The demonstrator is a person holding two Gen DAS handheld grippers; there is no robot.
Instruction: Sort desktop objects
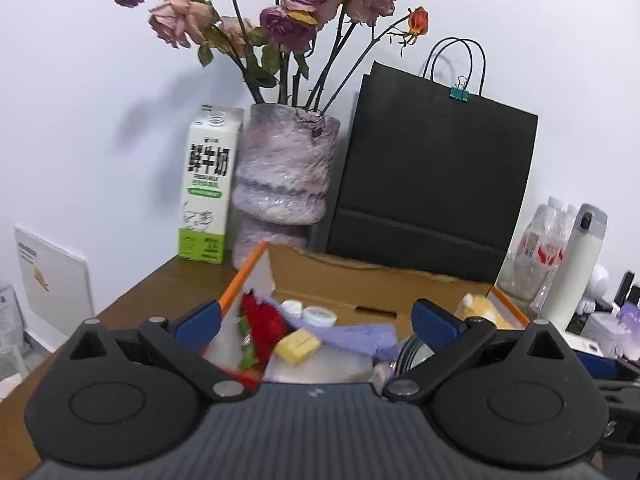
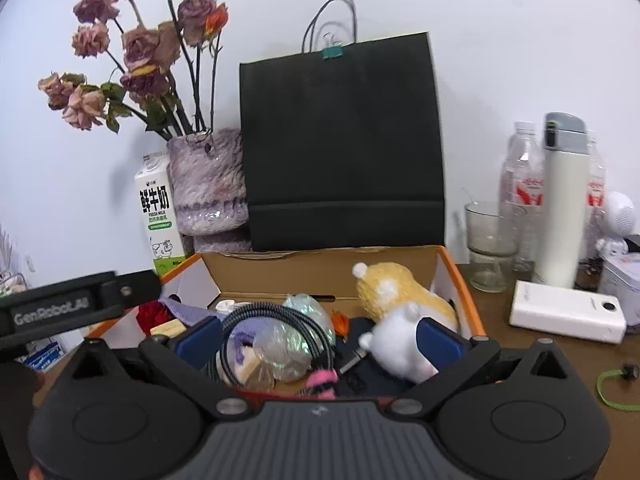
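cardboard box (image 2: 320,268) with orange-edged flaps, standing on a brown wooden desk (image 2: 560,364) against a white wall and filled with small objects. left gripper (image 1: 316,320) poised over the near-left part of the box, jaws spread to their full width with nothing between the blue pads; beyond them lie a red artificial rose (image 1: 262,326), a yellow block (image 1: 298,346), two small white round containers (image 1: 308,314) and a strip of purple fuzzy cloth (image 1: 356,334). right gripper (image 2: 320,336) over the near-right part of the box, jaws likewise wide apart and gripping nothing; its right pad stands just beside a white plush toy (image 2: 396,344), whether touching cannot be told. behind that toy, a yellow plush toy (image 2: 400,288); between the pads, a coiled braided cable (image 2: 276,320) and a crumpled clear plastic bag (image 2: 284,348). behind the box, from left to right: a milk carton (image 2: 158,220), a fuzzy purple vase (image 2: 208,188) of dried roses (image 2: 140,52), and a black paper bag (image 2: 340,140) closed with a teal binder clip (image 2: 333,53). right of the box: a glass cup (image 2: 490,240), clear plastic bottles (image 2: 522,176), a white thermos (image 2: 562,200), a white power bank (image 2: 568,312) and a green cord (image 2: 612,392).
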